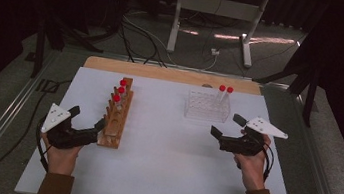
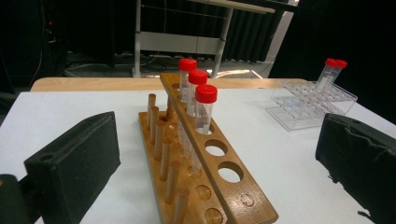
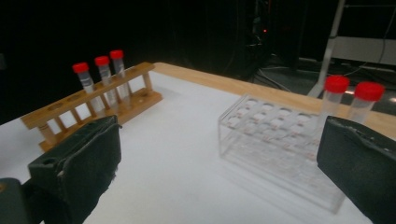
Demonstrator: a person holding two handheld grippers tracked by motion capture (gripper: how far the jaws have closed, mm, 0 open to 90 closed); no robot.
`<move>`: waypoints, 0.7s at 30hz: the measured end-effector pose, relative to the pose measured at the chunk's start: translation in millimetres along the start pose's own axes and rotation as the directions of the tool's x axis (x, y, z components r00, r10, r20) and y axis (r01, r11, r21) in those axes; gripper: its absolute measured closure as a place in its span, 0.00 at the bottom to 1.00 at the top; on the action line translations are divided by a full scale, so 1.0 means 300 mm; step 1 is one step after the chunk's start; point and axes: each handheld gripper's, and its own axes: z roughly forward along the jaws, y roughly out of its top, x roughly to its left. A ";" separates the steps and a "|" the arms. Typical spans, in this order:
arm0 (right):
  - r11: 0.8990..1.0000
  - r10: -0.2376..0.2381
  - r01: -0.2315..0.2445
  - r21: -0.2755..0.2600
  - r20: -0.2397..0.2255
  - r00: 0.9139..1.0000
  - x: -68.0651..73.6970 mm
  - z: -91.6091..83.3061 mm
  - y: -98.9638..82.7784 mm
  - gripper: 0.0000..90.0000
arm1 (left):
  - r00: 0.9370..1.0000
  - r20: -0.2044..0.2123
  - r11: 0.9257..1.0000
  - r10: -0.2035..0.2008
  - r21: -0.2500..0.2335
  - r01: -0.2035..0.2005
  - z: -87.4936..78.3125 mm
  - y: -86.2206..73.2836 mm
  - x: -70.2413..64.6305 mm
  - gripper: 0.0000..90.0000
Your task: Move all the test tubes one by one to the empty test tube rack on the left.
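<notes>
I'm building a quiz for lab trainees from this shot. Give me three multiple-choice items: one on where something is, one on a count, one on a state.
1. Where does the clear plastic rack stand on the table?
A. At the near left corner
B. On the far right side
C. Between the wooden rack's posts

2. How many red-capped tubes stand in the wooden rack?
A. One
B. Three
C. Six

3. How is the left gripper?
A. Open, holding nothing
B. Shut on a tube
C. Shut on the wooden rack

Answers:
1 B, the high view shows it at the far right, ahead of the right gripper.
2 B, three red caps stand in a row at the rack's far end.
3 A, the left gripper view shows its jaws wide apart with nothing between them.
</notes>
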 end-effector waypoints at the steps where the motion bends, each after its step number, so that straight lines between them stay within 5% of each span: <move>1: 1.000 -0.005 0.005 0.001 0.007 1.000 -0.007 0.002 0.010 0.00 | 1.000 -0.002 1.000 0.000 0.002 0.000 -0.001 0.000 0.002 0.01; 21: 0.998 0.045 -0.050 0.029 0.150 0.988 -0.183 0.113 0.078 0.02 | 1.000 -0.016 1.000 -0.026 -0.007 0.026 -0.009 -0.001 0.018 0.01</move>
